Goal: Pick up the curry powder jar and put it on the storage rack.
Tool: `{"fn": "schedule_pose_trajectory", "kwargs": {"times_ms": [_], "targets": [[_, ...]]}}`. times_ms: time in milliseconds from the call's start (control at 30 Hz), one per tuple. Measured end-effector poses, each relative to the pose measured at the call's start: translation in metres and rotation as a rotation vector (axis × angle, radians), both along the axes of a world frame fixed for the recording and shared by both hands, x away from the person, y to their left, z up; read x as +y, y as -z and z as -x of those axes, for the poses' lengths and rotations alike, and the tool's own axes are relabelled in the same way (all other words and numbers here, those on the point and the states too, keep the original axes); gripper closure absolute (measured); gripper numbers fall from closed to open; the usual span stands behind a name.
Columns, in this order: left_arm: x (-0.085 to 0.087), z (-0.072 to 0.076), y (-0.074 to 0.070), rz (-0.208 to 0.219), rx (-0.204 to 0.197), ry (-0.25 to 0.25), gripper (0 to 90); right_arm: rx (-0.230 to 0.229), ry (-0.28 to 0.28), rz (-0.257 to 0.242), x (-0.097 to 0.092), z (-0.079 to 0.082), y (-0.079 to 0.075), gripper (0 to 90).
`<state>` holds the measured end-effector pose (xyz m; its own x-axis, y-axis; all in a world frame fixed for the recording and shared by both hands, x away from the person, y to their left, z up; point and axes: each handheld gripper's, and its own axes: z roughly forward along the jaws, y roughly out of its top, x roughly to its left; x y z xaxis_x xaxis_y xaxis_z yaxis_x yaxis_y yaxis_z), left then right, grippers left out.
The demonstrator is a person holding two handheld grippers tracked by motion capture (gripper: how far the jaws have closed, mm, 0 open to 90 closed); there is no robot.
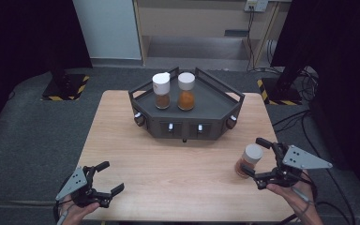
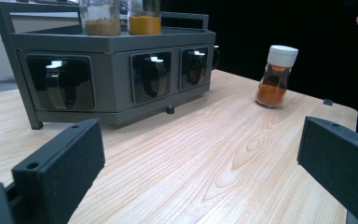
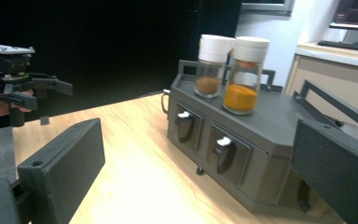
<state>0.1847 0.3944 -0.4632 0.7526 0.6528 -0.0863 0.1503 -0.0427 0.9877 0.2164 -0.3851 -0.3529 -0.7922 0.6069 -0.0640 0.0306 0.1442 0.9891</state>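
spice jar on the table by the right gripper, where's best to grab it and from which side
Probably the glass body of the spice jar, just under its white cap. It stands upright and the body is round and straight-walled, so flat jaws can close across it level. Come from the table's near right edge, where the open right gripper already flanks it.

Black two-jaw left gripper (image 1: 108, 178) and right gripper (image 1: 257, 159), blocky pads, grey three-cornered screwed plates, trailing dark cables.
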Motion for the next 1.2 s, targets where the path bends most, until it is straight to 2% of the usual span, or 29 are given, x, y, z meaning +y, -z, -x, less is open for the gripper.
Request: {"fn": "schedule_pose_trajectory", "kwargs": {"times_ms": [600, 1200], "targets": [[0.000, 0.002, 0.000, 0.001, -0.006, -0.011, 0.0, 0.014, 0.140, -0.023, -0.032, 0.035, 0.029, 3.4], [0.001, 0.003, 0.000, 0.001, -0.011, -0.019, 0.0, 0.033, 0.242, -0.050, -0.050, 0.064, 0.060, 3.4]]}}
